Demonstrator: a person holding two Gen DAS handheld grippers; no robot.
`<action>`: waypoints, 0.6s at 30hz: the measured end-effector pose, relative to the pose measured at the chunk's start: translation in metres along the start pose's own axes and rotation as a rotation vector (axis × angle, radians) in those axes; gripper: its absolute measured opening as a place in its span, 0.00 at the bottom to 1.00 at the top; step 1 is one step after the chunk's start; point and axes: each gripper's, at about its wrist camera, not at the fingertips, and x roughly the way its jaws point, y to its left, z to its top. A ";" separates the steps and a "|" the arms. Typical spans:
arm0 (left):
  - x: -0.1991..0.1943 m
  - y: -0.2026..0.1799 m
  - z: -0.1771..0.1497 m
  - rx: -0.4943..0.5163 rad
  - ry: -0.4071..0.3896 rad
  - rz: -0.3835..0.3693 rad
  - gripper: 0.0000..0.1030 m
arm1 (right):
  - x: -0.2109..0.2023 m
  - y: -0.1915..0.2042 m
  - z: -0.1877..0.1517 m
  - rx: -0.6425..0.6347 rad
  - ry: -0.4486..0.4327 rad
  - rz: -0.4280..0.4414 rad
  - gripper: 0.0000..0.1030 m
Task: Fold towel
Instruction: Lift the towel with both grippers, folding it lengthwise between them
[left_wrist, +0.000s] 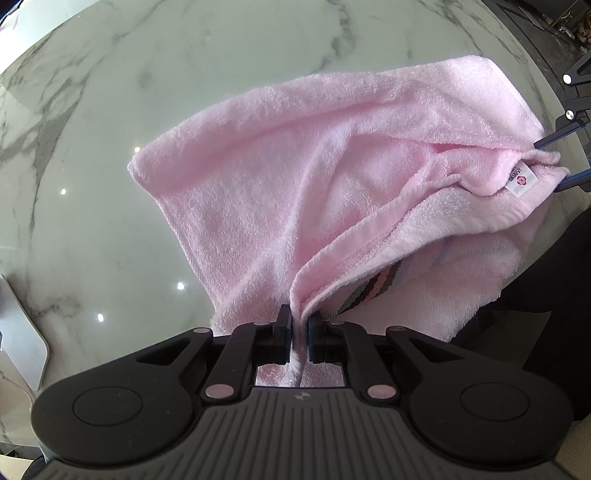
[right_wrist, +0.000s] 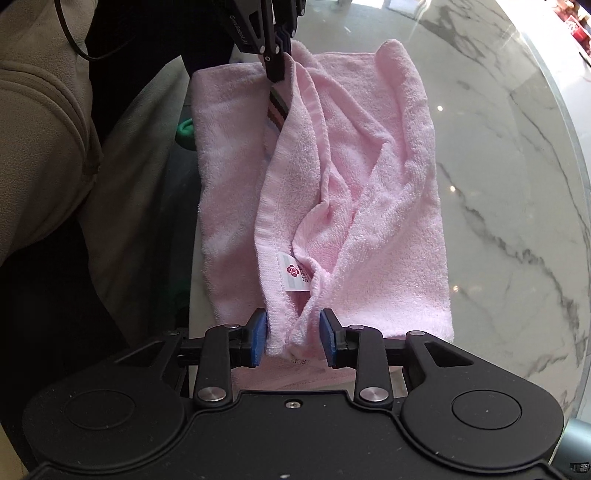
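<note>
A pink towel (left_wrist: 295, 177) lies folded over on the marble table (left_wrist: 110, 110), part of it hanging over the near edge. My left gripper (left_wrist: 300, 332) is shut on one corner of its hem, next to a striped band (left_wrist: 373, 288). My right gripper (right_wrist: 293, 338) straddles the other corner near the white label (right_wrist: 293, 275); its jaws stand apart around the bunched hem. In the left wrist view the right gripper (left_wrist: 554, 162) shows at the far right by the label (left_wrist: 521, 181). In the right wrist view the towel (right_wrist: 388, 206) stretches to the left gripper (right_wrist: 282, 55) at the top.
The round marble table's edge (right_wrist: 576, 184) curves at the right. A white object (left_wrist: 18, 332) lies at the left. The person's beige and dark clothing (right_wrist: 44, 129) is beside the table edge, with something green (right_wrist: 184, 131) below the towel.
</note>
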 end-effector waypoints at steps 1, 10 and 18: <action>0.000 0.001 0.001 0.001 0.000 0.000 0.07 | -0.001 0.002 0.001 -0.007 0.003 -0.010 0.29; -0.003 0.007 0.006 0.002 -0.005 -0.004 0.07 | 0.017 -0.004 0.003 0.033 0.036 -0.044 0.29; -0.006 0.001 -0.008 -0.002 -0.004 -0.013 0.07 | 0.033 -0.018 0.004 0.064 0.064 -0.056 0.33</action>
